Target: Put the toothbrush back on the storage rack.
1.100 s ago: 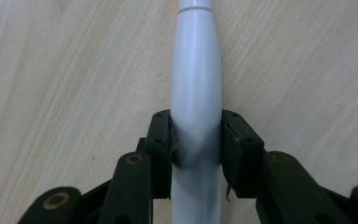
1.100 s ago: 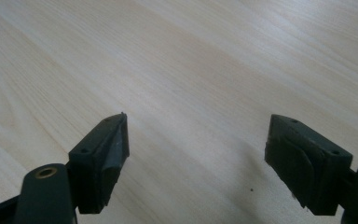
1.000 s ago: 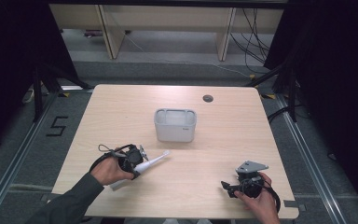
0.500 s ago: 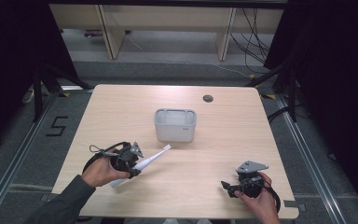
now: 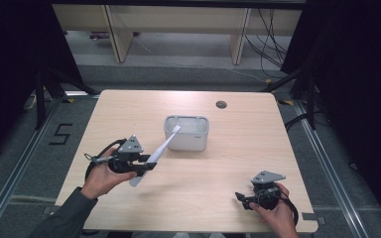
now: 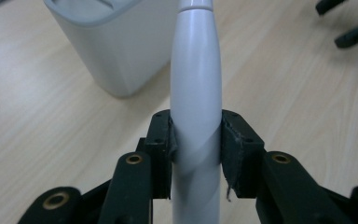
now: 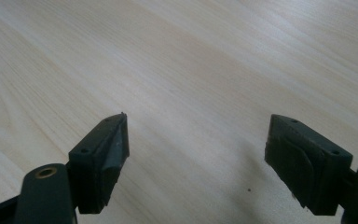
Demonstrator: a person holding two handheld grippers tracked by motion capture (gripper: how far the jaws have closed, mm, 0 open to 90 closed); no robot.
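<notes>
A long white handle-shaped stick point(image 5: 159, 152) is clamped between the pads of my left gripper point(image 5: 148, 166), above the table's left half. It slants up and to the right, and its thin tip reaches the near rim of the pale grey container point(image 5: 193, 143) at the table's middle. In the left gripper view the stick point(image 6: 196, 79) stands straight up between the two pads of my left gripper point(image 6: 196, 144), with the container point(image 6: 112, 56) behind it to the left. My right gripper point(image 5: 241, 198) rests low near the front right edge, open; in its own view my right gripper point(image 7: 196, 140) has bare wood between its jaws.
A small dark round hole point(image 5: 222, 104) sits in the wooden table point(image 5: 243, 148) at the back right. Dark floor, rails and shelf legs surround the table. The other gripper's black fingertips point(image 6: 349, 32) show at the upper right of the left gripper view.
My left hand has risen and drawn slightly left with the stick, whose tip has swung up from the tabletop to the container's near rim. The right hand has not moved.
</notes>
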